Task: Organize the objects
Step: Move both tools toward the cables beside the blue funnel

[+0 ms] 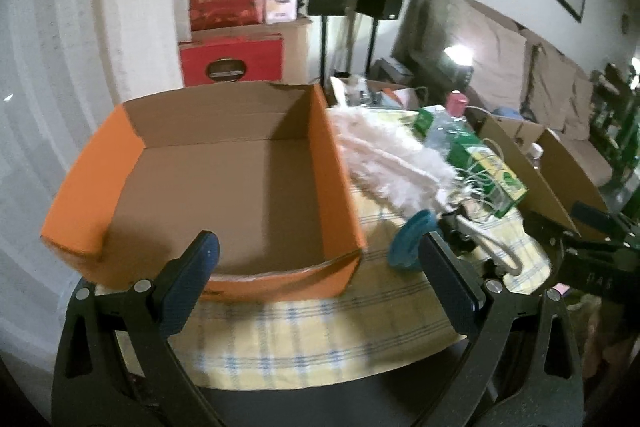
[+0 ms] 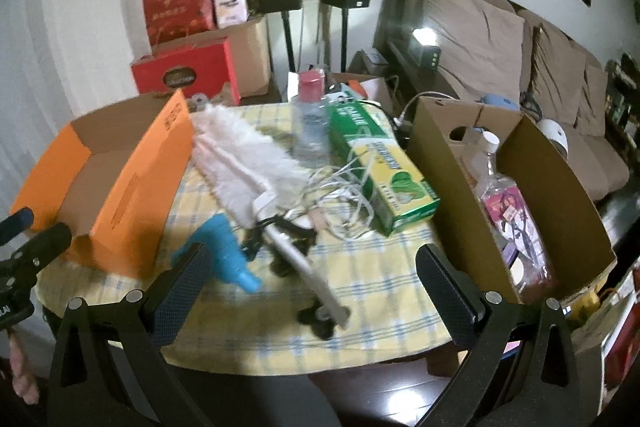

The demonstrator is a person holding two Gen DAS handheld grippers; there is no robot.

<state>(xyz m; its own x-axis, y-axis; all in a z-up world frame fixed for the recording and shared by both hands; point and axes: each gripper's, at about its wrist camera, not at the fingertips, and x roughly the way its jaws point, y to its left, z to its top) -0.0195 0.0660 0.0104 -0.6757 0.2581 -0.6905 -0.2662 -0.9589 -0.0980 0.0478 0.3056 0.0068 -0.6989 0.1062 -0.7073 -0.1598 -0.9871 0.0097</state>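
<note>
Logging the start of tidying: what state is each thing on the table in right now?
orange box: open, empty
brown box: open, partly filled
clear bottle: upright, capped
green carton: lying flat
duster: lying flat
left gripper: open, empty
right gripper: open, empty

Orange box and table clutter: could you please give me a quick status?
Left gripper and right gripper open, holding nothing. Orange box empty. Duster, cables, green carton still loose on table.

Both tongs [image 1: 320, 279] [image 2: 312, 291] are black plastic with silver screws, triangular cutouts and blue-textured pads [image 1: 188, 287].
</note>
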